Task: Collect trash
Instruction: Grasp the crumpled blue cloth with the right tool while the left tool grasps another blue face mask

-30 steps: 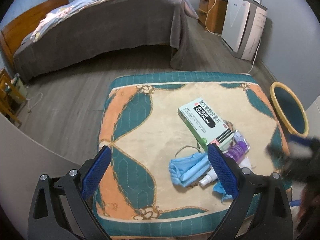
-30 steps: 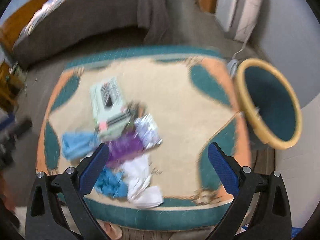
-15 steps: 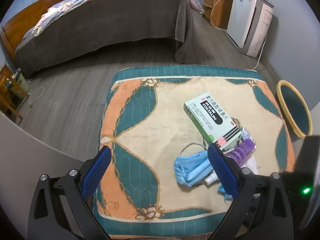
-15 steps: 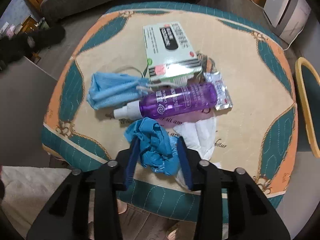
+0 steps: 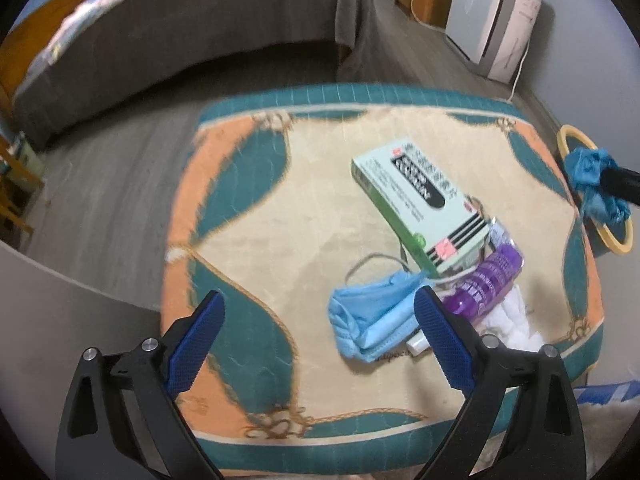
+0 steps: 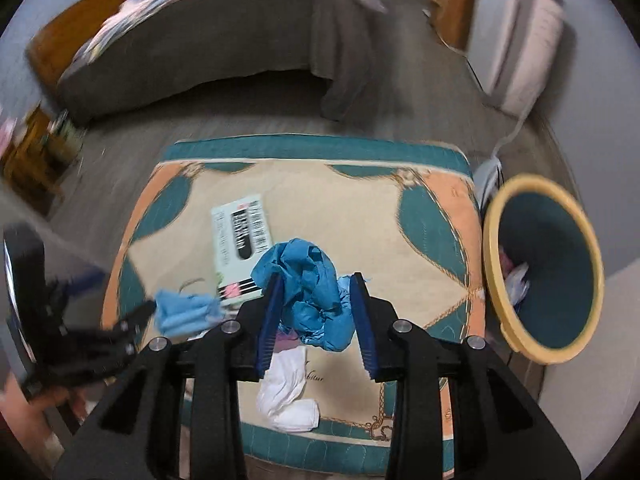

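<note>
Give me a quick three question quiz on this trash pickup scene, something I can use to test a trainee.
1. True or false: the right gripper is shut on the crumpled blue wad.
2. Where is the yellow-rimmed bin: A, right of the cushioned table, or B, on it?
3. What does the medicine box partly overlap?

Key: 1 true. 2 A. 3 The purple spray bottle.
</note>
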{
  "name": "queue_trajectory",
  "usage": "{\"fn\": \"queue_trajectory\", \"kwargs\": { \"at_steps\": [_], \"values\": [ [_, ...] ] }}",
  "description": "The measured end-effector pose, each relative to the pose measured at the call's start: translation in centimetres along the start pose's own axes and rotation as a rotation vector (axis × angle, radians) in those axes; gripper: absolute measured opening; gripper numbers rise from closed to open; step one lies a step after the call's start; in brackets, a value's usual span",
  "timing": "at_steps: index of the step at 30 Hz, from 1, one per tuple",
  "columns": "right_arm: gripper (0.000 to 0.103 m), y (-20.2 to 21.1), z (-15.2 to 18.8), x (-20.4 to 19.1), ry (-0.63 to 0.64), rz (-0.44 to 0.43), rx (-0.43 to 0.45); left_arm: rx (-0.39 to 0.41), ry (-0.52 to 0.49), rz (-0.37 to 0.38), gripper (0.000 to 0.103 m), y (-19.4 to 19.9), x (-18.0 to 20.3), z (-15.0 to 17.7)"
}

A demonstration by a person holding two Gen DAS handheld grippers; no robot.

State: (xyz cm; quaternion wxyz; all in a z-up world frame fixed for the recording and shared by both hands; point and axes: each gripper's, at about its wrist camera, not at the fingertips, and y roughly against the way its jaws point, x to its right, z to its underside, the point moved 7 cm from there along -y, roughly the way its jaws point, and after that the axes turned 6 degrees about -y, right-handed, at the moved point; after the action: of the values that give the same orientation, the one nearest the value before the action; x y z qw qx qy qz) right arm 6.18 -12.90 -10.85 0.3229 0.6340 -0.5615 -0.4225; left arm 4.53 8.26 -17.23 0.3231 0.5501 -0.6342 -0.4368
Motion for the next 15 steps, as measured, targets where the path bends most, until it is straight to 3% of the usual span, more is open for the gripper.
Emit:
{"fn": "queue_trajectory", "kwargs": {
  "at_steps": [4,7,12,14,15],
  "values": [
    [0.034,-1.0,-0.7,1.2,-0.016,0.017,-0.004,-0.033,0.006,0.019,0.090,-2.0,0.7,0.4],
    [0.034,-0.8,-0.9,1.5,-0.025,0.003,0.000,-0.092,0.003,0.053,0.066,-3.7,1.3,1.1],
    [0.034,-0.8,-1.0,1.3,-0.018,-0.008,-0.001,-0.120,0.000,0.097,0.049,-4.8,2.1,1.5],
    [0.034,-0.7,-1.1,1.4,-0.022,-0.014,0.001,-0.134,0.005,0.128,0.030,-5.0,2.4,1.7],
    [0.034,-0.6,-1.2,1.5,-0.025,-0.017,0.002,-0.133,-0.009,0.115,0.027,-4.9,2.5,1.7]
  ]
}}
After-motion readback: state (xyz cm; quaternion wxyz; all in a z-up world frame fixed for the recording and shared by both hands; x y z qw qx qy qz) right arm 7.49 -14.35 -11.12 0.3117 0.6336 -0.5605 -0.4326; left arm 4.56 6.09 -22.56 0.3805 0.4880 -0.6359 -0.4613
